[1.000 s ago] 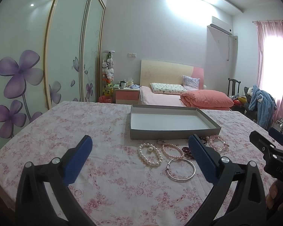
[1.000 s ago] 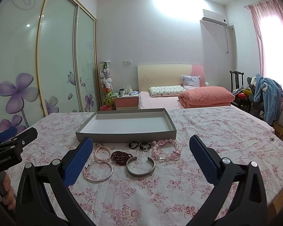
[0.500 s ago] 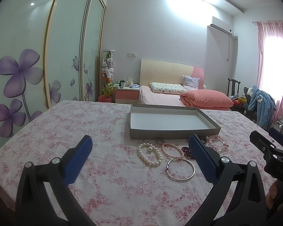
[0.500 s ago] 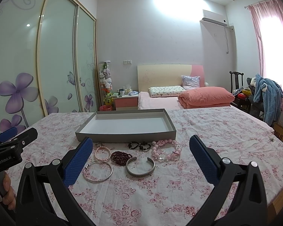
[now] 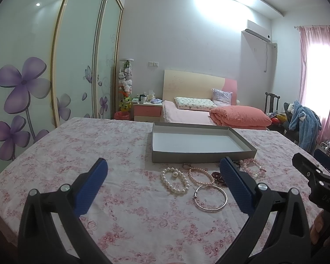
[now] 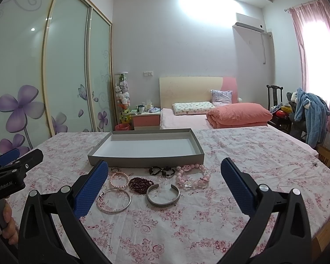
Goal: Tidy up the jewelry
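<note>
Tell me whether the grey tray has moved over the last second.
No. The grey tray keeps its place on the floral tablecloth, bracelets lined along its near wall as before.

On the counter (image 6: 242, 154), the tray (image 6: 146, 160) sits toward the far edge. Before its near wall lie the bracelets (image 6: 140, 183) in a cluster; a bed (image 6: 187, 118) stands behind the counter.

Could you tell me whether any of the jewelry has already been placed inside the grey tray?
No, the grey tray holds nothing, and the bracelets, such as the silver cuff, lie on the floral cloth in front of it.
</note>
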`<state>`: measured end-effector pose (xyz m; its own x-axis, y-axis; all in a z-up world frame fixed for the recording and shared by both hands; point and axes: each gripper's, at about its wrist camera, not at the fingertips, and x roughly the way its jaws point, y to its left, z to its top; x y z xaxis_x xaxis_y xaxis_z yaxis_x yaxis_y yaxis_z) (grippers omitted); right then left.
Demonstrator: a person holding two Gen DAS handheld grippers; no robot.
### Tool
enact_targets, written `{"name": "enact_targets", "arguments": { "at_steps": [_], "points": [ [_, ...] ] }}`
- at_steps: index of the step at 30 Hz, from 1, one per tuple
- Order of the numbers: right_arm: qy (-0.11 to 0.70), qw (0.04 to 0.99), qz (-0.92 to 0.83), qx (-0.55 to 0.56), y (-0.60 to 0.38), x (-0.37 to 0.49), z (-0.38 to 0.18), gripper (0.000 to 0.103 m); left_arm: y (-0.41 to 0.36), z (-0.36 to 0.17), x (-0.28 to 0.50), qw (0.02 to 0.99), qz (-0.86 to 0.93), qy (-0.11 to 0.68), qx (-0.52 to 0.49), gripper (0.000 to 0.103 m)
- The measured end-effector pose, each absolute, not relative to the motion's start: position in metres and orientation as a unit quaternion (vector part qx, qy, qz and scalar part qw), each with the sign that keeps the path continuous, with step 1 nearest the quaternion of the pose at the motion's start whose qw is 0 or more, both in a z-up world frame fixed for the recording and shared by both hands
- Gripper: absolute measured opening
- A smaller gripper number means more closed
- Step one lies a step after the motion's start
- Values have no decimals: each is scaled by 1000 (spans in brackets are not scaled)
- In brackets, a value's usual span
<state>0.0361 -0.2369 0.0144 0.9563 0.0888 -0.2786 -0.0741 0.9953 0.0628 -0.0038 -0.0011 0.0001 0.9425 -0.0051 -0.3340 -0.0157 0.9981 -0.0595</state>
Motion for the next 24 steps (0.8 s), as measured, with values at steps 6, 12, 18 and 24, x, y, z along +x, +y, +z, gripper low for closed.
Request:
{"name": "enact_targets", "arguments": {
  "at_steps": [6, 12, 18, 24],
  "points": [
    [143, 988, 42, 27, -240, 34, 18, 101, 2, -1, -5, 985, 5, 171, -33, 99],
    [144, 988, 42, 27, -238, 33, 17, 101, 2, -1, -4, 984, 5, 172, -33, 99],
    [145, 988, 44, 28, -238, 33, 12, 101, 1, -3, -3, 984, 6, 174, -34, 99],
    [147, 988, 44, 28, -237, 35, 8, 101, 3, -2, -1, 984, 6, 175, -35, 99]
  ]
}}
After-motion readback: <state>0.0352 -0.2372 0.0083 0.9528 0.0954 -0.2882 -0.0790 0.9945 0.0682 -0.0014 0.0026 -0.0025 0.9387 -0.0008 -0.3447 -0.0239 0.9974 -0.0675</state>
